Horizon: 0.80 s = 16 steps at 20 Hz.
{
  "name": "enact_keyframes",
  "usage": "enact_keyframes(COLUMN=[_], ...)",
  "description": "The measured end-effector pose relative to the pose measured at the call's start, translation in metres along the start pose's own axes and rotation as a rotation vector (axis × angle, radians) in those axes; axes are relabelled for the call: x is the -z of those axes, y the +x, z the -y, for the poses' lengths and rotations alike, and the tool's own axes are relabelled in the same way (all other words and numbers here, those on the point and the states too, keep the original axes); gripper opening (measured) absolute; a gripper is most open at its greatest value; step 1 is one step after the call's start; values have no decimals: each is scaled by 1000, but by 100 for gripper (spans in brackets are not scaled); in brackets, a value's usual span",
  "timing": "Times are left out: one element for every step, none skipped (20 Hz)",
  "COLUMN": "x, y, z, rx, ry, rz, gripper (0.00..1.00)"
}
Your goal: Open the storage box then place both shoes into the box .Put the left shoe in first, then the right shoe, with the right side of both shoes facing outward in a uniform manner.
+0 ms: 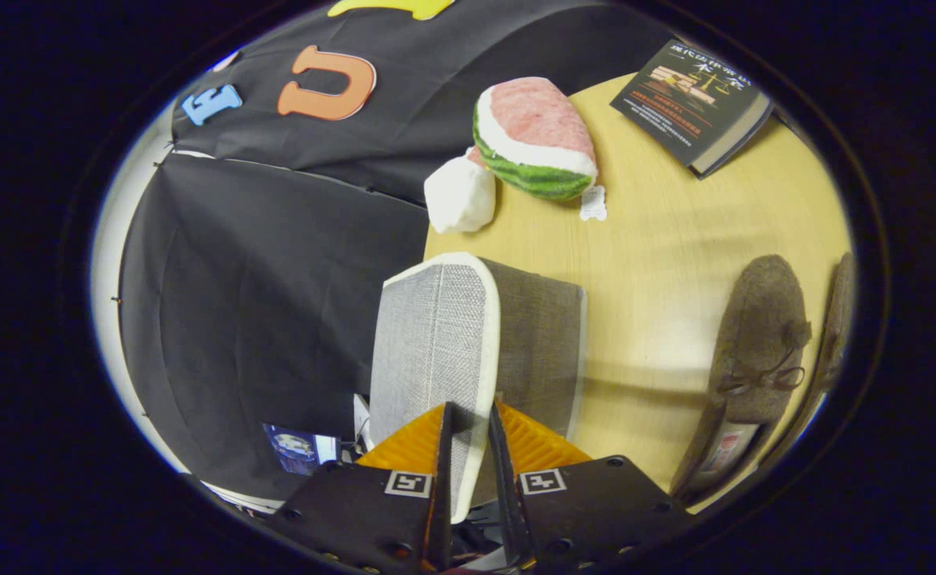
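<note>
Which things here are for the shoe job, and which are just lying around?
For the job: grey fabric storage box, its lid pinched in the gripper, two brown shoes.

Just lying about: watermelon plush, white plush lump, book.

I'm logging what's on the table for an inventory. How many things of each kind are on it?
Shoes: 2, brown shoe and a second shoe beside it
Storage box: 1, grey storage box, its lid clamped by the hand-held gripper
Plush toys: 2, watermelon plush, white plush
Book: 1, book
Total: 6
</note>
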<state>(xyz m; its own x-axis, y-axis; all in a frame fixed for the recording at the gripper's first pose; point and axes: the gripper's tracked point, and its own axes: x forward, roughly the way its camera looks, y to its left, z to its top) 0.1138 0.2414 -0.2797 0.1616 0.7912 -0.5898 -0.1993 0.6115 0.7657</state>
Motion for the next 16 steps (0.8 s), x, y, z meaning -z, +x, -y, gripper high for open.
enact_keyframes(x=[1,-5,-5,-6,-4,-2,-3,-12,-2,-5,-2,-2,-2,-3,-3,-4], y=[-16,-6,-6,-11,-12,-14,-17,-34,-18,-25,-22,-23,-28,-30,-34,-37], z=[2,1,1,-1,-5,-10,-10,-12,-10,-11,-18,-25,-35,-44,-54,-65], rx=[24,25,27,27,20,12,24,49,53,67,66,65,62,62,60,57], ry=[10,24,24,21,14,5,-8,-3,-1,-1,-1,4,5,-3,-15,-25], rz=[10,17,14,13,9,4,3,10,5,7,6,7,12,16,19,25], gripper=[26,9,8,8,8,7,5,3,0,0,0,0,0,0,0,0])
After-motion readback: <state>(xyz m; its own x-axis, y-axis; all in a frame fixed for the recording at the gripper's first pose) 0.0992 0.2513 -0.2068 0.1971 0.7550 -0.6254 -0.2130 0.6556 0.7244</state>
